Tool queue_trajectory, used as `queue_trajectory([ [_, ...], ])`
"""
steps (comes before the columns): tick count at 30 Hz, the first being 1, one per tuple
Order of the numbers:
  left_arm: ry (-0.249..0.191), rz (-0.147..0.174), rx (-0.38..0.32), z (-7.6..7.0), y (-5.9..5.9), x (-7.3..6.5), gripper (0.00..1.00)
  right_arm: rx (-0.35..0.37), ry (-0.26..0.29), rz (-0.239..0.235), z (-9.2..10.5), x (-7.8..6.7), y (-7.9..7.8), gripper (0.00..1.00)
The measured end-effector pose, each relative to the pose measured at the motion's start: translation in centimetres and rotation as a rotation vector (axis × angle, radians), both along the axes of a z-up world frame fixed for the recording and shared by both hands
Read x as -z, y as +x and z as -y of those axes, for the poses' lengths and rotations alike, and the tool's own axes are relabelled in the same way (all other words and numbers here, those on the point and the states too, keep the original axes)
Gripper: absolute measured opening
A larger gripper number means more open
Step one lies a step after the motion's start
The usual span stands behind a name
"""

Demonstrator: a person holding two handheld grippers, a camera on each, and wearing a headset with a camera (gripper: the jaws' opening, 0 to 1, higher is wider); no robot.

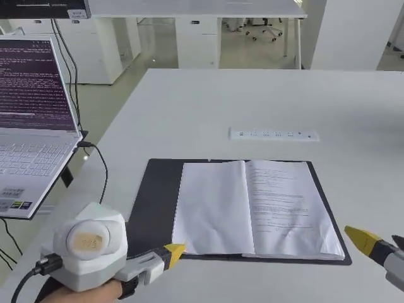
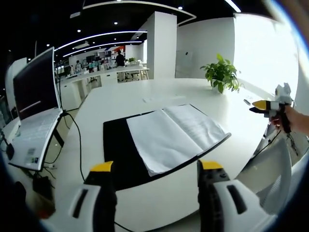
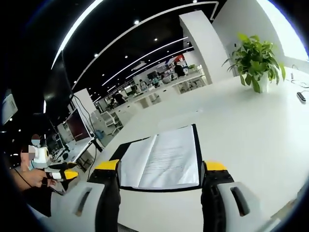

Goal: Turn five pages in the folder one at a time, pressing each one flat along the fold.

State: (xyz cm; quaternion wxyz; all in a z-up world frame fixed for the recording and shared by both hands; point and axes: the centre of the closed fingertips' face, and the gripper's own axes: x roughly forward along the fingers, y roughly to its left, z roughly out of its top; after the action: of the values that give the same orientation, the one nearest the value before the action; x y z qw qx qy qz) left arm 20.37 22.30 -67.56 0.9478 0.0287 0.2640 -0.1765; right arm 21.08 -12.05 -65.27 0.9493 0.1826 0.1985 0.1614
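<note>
1. Both tongs are released: the left gripper [image 2: 157,166] shows its two yellow-tipped jaws standing well apart with nothing between them, and the right gripper [image 3: 161,166] shows the same.
2. Open room is wide. The white table [image 1: 208,101] stretches bare beyond the folder [image 1: 158,189] except for a power strip [image 1: 274,134] lying across it, well apart from the folder's far edge. The table's left edge runs diagonally past a laptop [image 1: 31,126] that sits off that side, its cable [image 1: 101,164] trailing toward the folder's left.
3. In the head view, the left gripper is low at the near left, its tip just beside the folder's near left corner and pointing along the near edge. The right gripper comes in from the lower right, its tip near the near right corner but apart from it.
4. The folder lies open and flat in the middle of the table. Its fold runs away from the person and its long spread runs left to right. The left page [image 1: 211,205] looks blank, the right page [image 1: 284,202] carries printed lines, and black cover shows at the left.
</note>
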Motion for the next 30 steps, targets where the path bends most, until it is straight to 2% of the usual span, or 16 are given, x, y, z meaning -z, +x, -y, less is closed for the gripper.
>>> queue_trajectory([
  [5, -0.01, 0.022, -0.011, -0.4, 0.1, -1.4, 0.71, 0.03, -0.02, 0.027, 0.5, -0.4, -0.3, 0.7],
  [10, -0.019, 0.044, -0.012, -0.4, 0.4, -2.5, 0.73, 0.007, -0.054, 0.019, 0.4, 0.1, -0.6, 0.72],
  [13, -0.012, 0.041, -0.004, -0.1, 0.4, -2.4, 0.73, -0.009, -0.066, 0.015, 0.0, 0.2, -0.6, 0.72],
  [18, 0.014, 0.035, 0.019, 0.6, 0.7, -1.9, 0.73, -0.045, -0.117, 0.008, -0.5, 0.9, -0.5, 0.71],
  [30, 0.018, 0.016, 0.046, 2.6, 1.6, -0.4, 0.72, -0.063, -0.132, 0.006, -0.8, 1.7, 0.3, 0.7],
])
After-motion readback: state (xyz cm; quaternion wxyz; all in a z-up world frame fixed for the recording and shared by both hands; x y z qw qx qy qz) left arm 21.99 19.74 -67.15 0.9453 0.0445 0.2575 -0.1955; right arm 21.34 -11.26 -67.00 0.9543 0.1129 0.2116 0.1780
